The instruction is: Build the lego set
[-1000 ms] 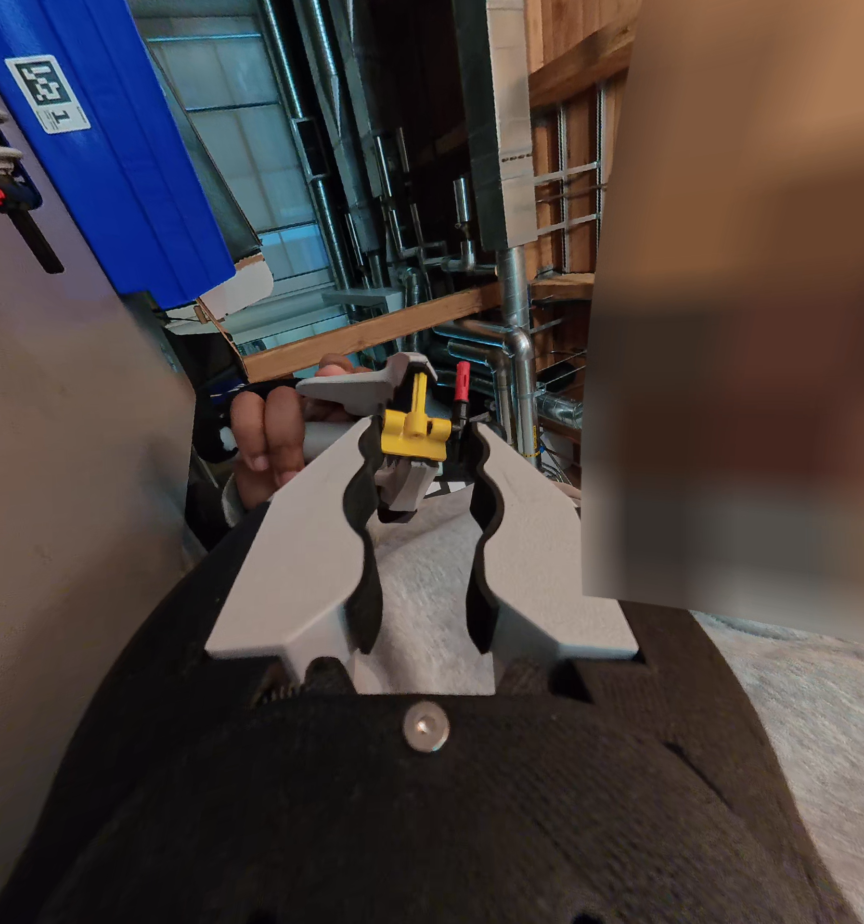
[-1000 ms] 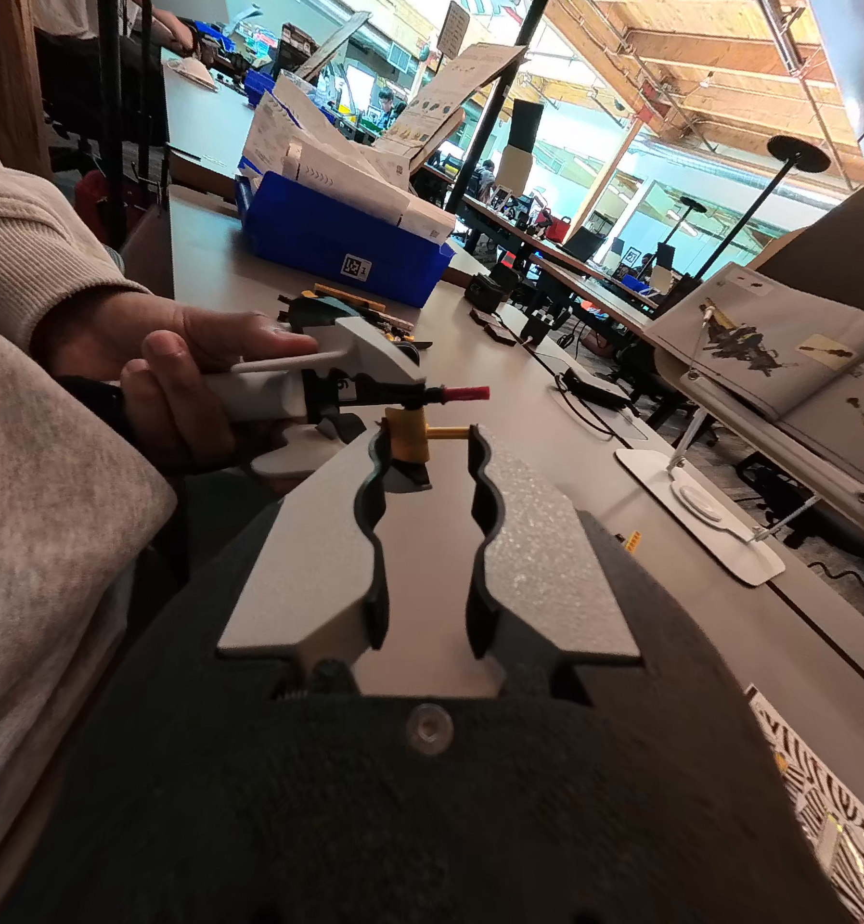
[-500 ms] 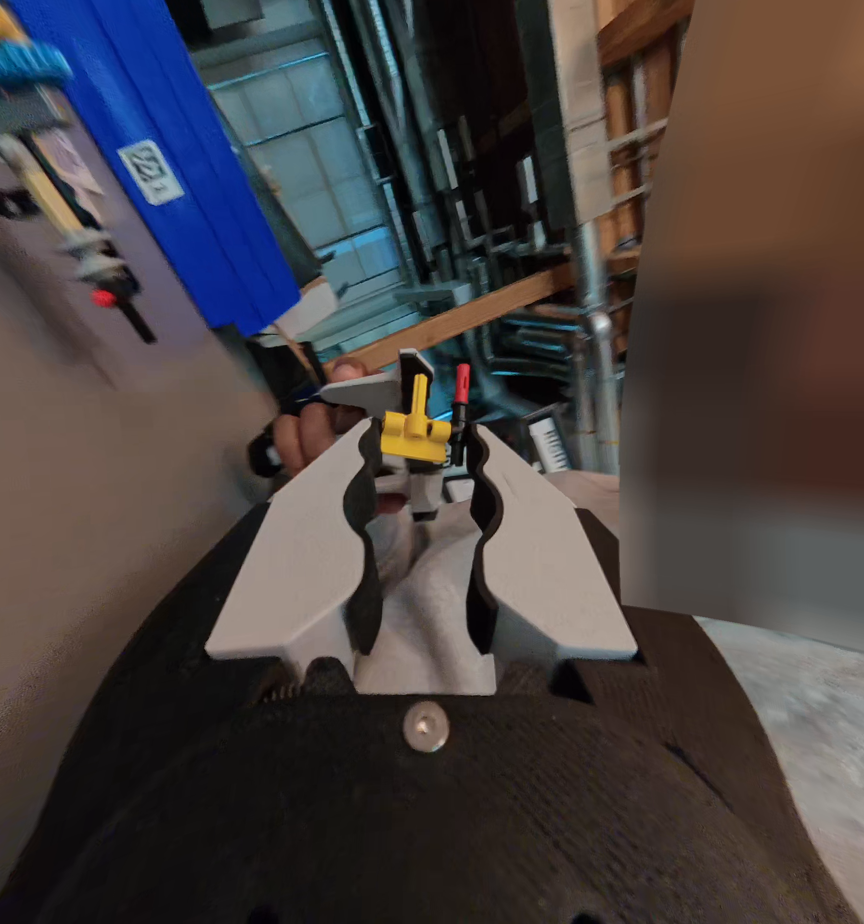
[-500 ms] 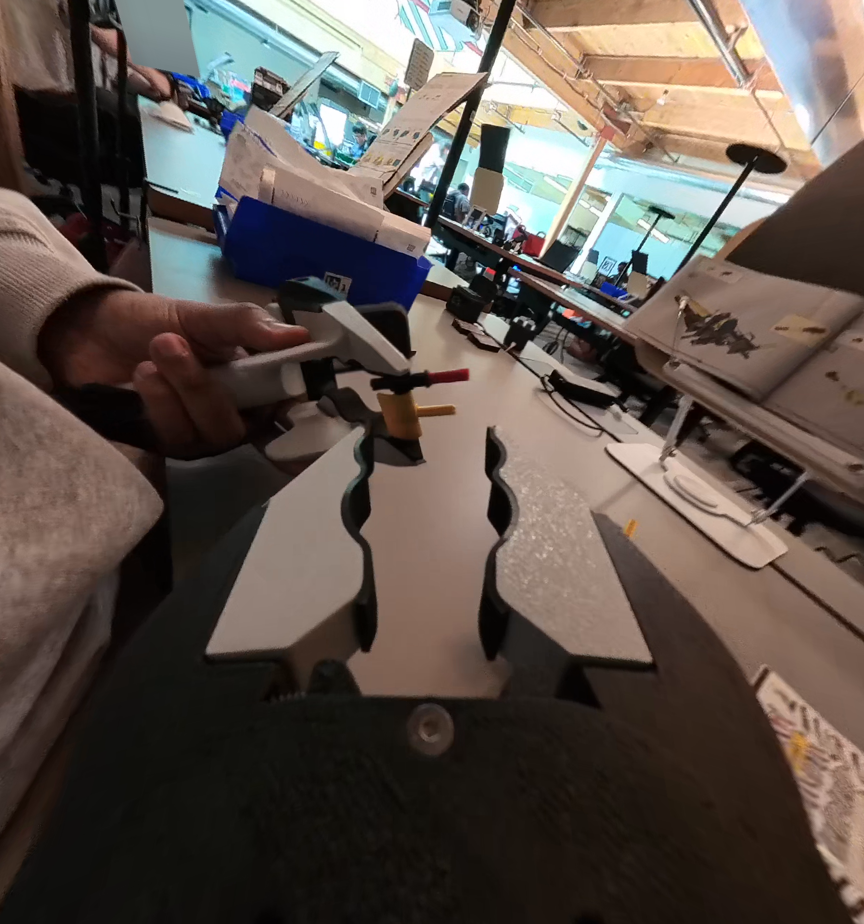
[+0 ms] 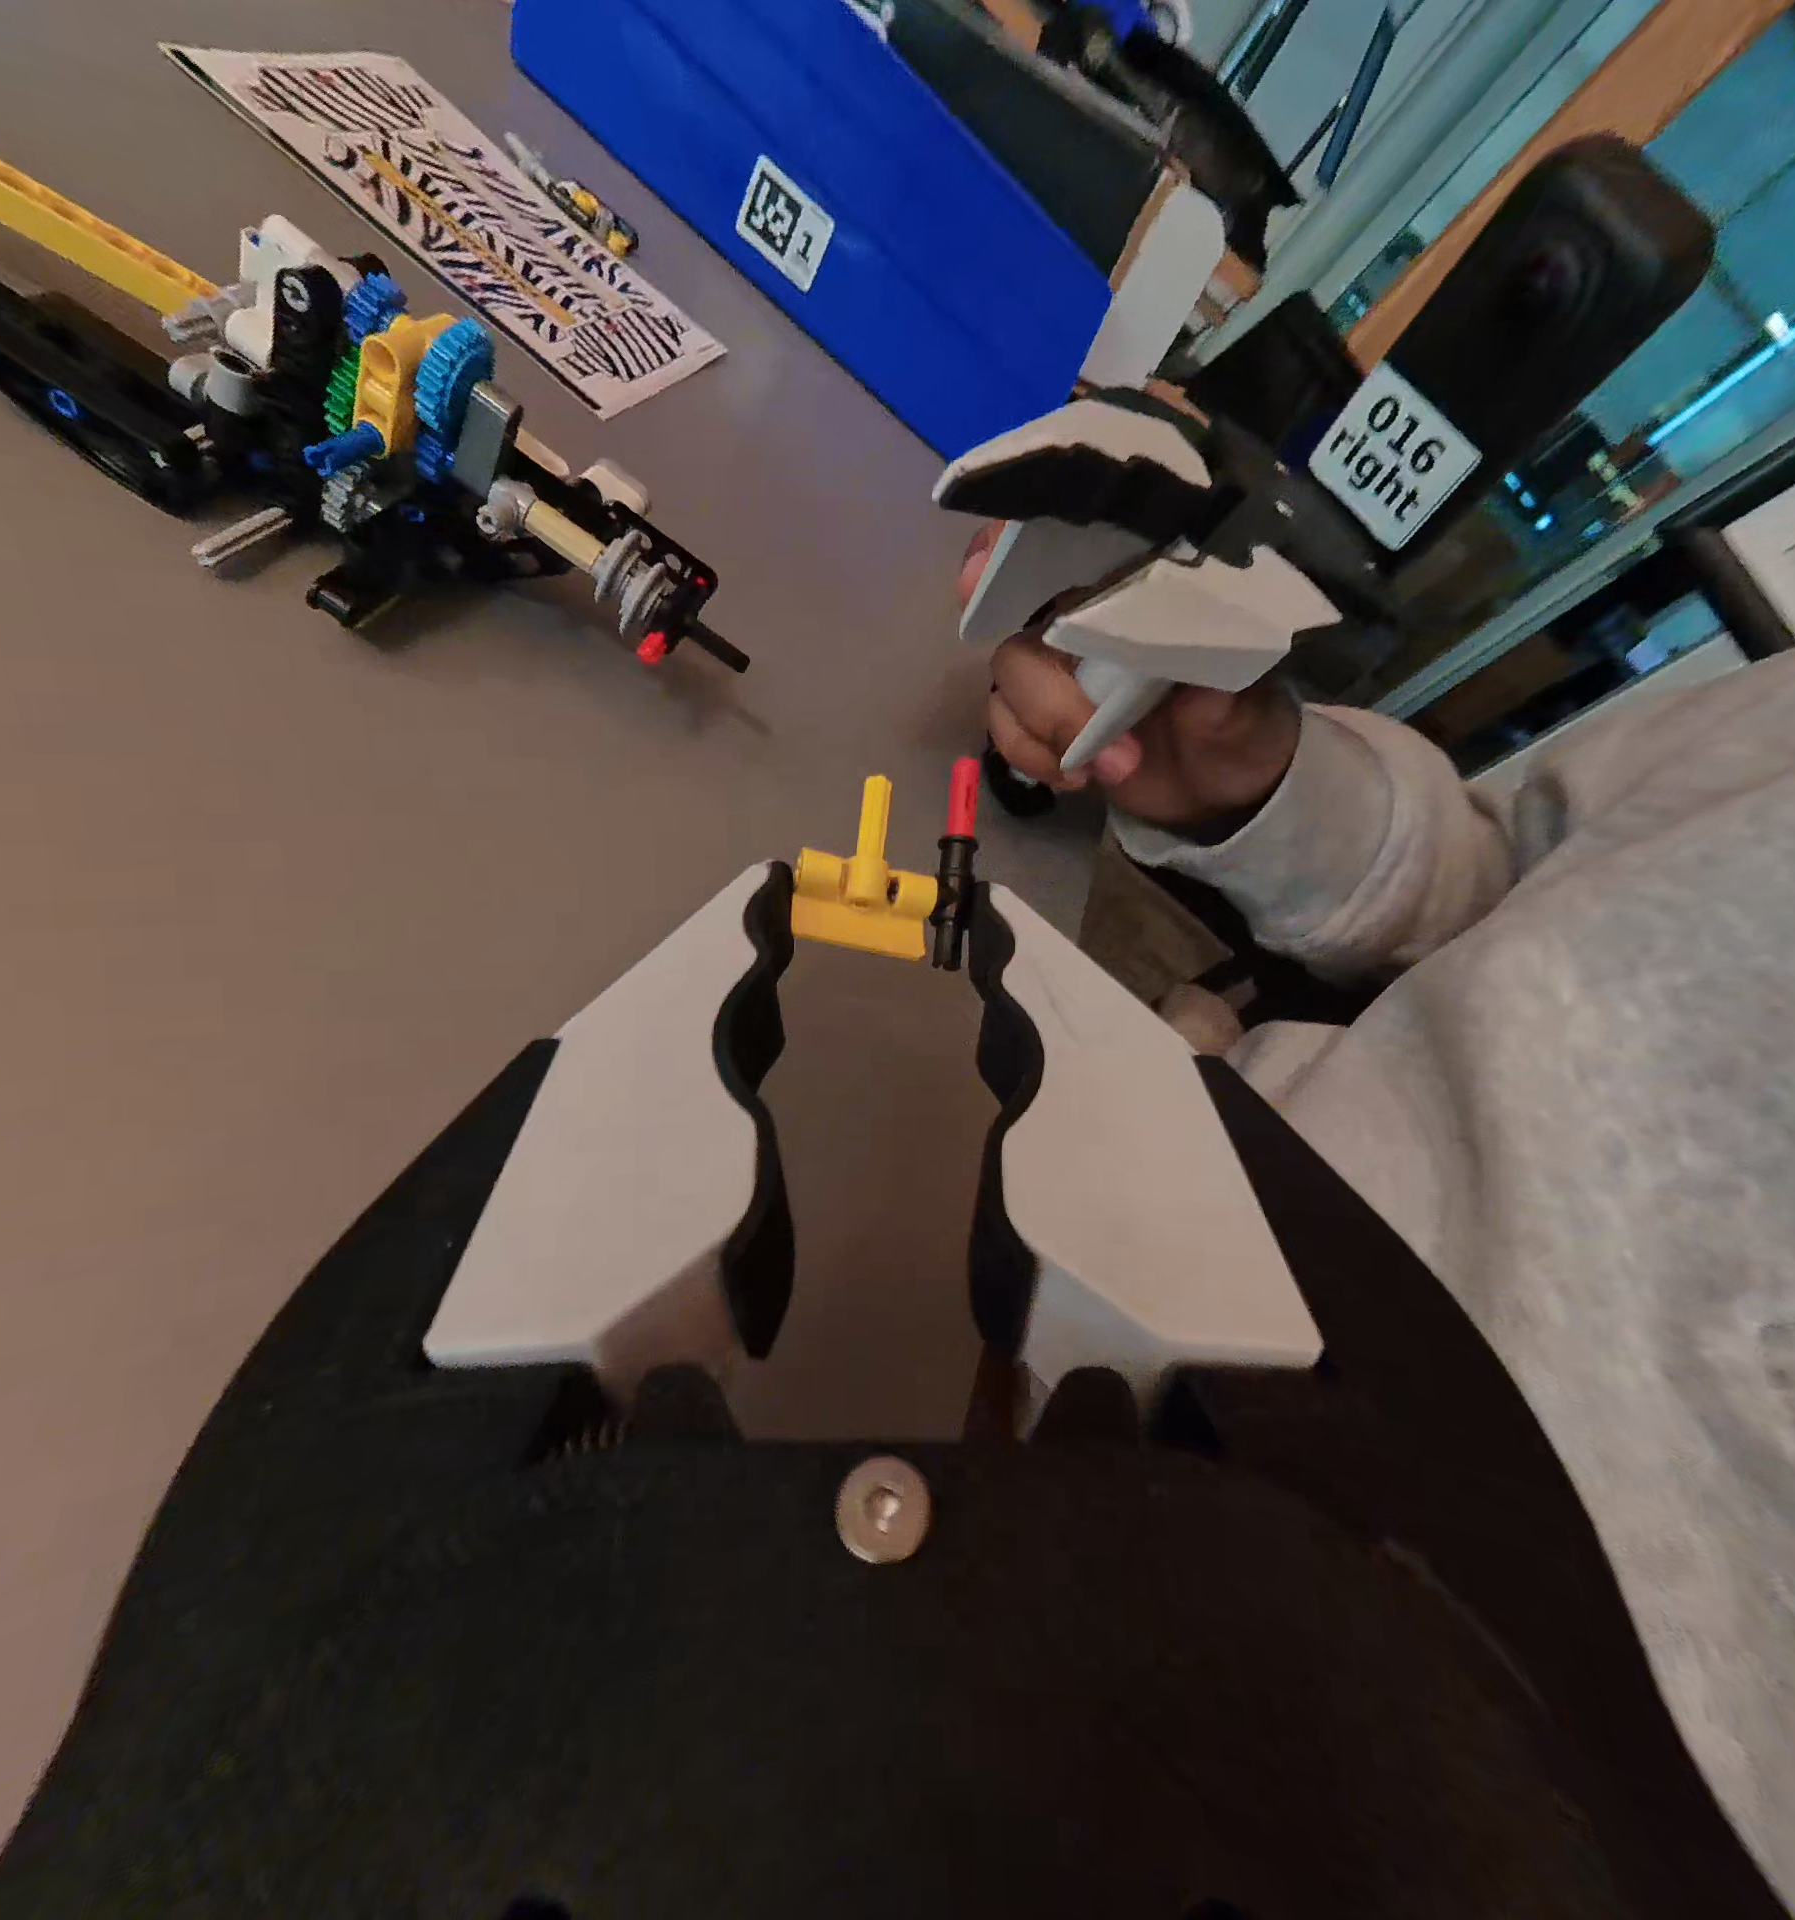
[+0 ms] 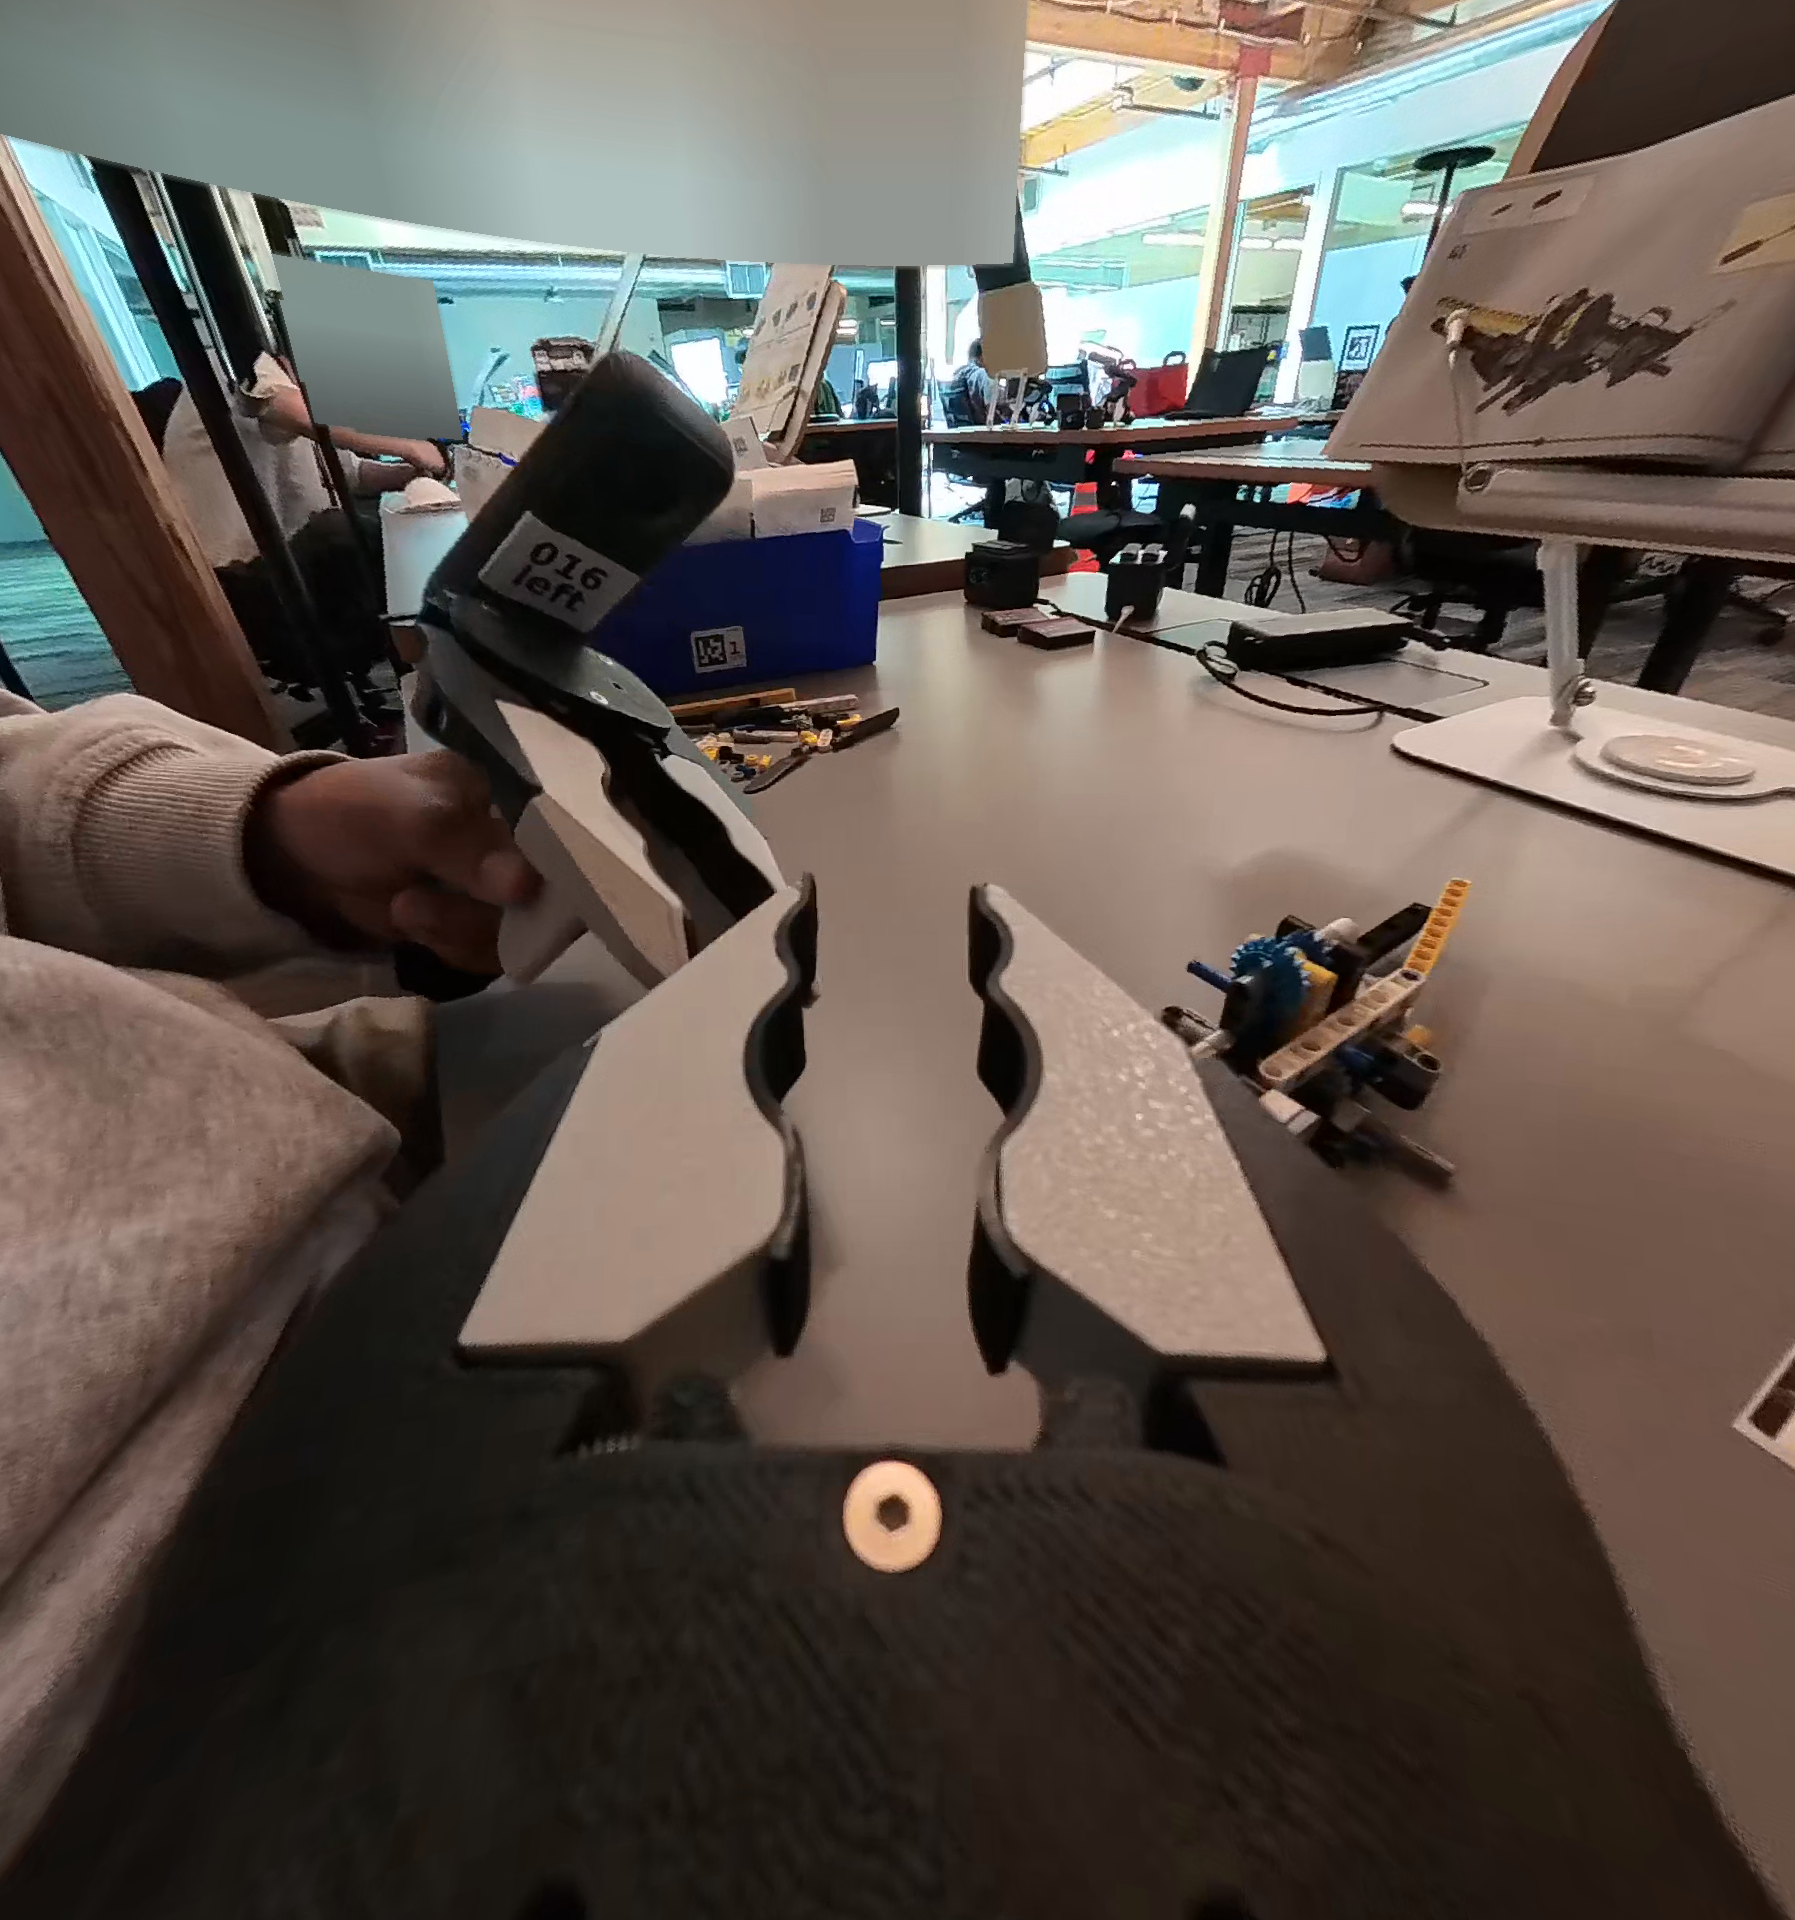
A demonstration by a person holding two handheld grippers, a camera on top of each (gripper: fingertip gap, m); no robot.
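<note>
Grip check: the left gripper (image 5: 877, 914) has its fingers drawn narrow onto a small yellow connector (image 5: 860, 902) with a black-and-red pin (image 5: 953, 868) at its side, both pinched at the very tips. The right gripper (image 6: 891, 914) holds nothing, its fingers apart with bare table showing between them.

The half-built model (image 5: 353, 436) lies on the grey table (image 5: 353, 935), well apart from the held piece and to its upper left in the left wrist view. A blue bin (image 5: 820, 197) stands beyond the model, with a striped sticker sheet (image 5: 457, 229) between the two.

Judgement: the step in hand appears to be carrying the small assembly to the model. The hold is shallow, so squeeze should stay steady; the pin should be lined up square with its hole before pressing, with the free gripper bracing the model.

Materials: hard glossy plastic parts, round pin, toothed blue gears (image 5: 453, 369); finger pads (image 5: 753, 1039) are black, wavy, seemingly rubbery; table matte and smooth.
</note>
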